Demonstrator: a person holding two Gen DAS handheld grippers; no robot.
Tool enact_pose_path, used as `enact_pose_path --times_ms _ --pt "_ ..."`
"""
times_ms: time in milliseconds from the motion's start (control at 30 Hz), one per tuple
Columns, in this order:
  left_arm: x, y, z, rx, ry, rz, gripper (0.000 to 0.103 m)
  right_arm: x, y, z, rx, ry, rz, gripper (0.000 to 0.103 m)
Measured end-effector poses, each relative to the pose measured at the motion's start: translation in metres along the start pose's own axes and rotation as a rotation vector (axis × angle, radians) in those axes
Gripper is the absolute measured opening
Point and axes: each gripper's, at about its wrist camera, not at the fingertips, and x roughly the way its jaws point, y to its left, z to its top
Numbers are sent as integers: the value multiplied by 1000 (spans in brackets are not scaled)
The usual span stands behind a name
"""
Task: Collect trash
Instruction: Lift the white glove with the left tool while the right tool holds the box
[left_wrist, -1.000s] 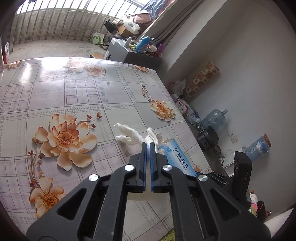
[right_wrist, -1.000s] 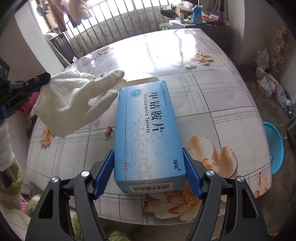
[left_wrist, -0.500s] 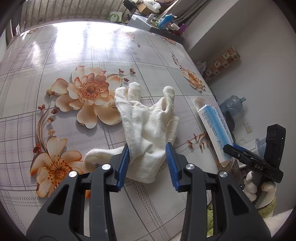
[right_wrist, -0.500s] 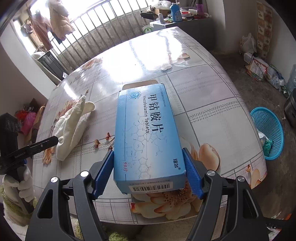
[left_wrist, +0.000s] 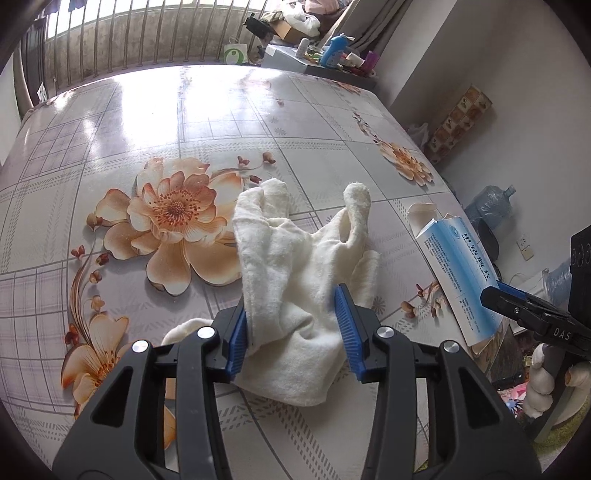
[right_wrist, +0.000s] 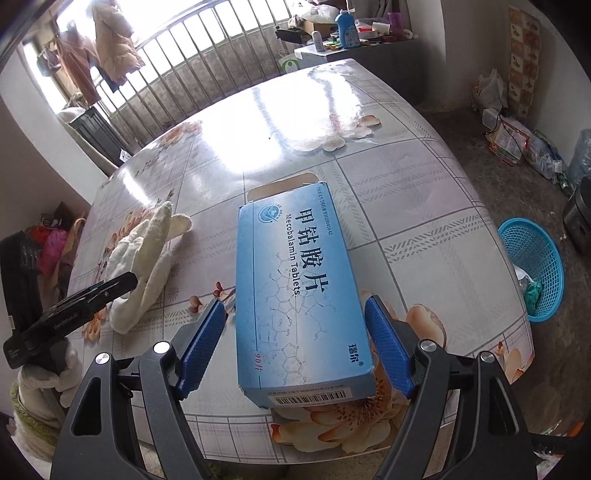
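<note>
Two pairs of jaws, both opening now. My left gripper (left_wrist: 291, 328) straddles the white cloth glove (left_wrist: 295, 266) lying crumpled on the counter (left_wrist: 221, 110); the left pad brushes the fabric, the right pad seems just clear, no real pinch. My right gripper (right_wrist: 295, 343) brackets the blue tablet box (right_wrist: 299, 295), gaps showing on both sides, box lying on the counter near its edge. I judge the glove soft, limp, light: pinch a bunched fold mid-palm. Box looks like light, stiff card, crushable, probably empty since its far flap is open; grip across the long sides. Blue basket (right_wrist: 532, 269) on the floor, contents unclear. Box's far end and the glove's underside are hidden.
</note>
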Motion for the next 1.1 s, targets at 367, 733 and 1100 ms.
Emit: enact_pose_path --times_ms 367,733,1100 --pt "10 -18 4 92 -20 117 17 17 10 2 -69 32 -84 76" --pt "-1 -27 10 92 -55 103 8 17 2 0 -56 23 -73 71" --pt "10 -43 15 119 -23 117 8 15 -3 -4 -42 24 -81 71"
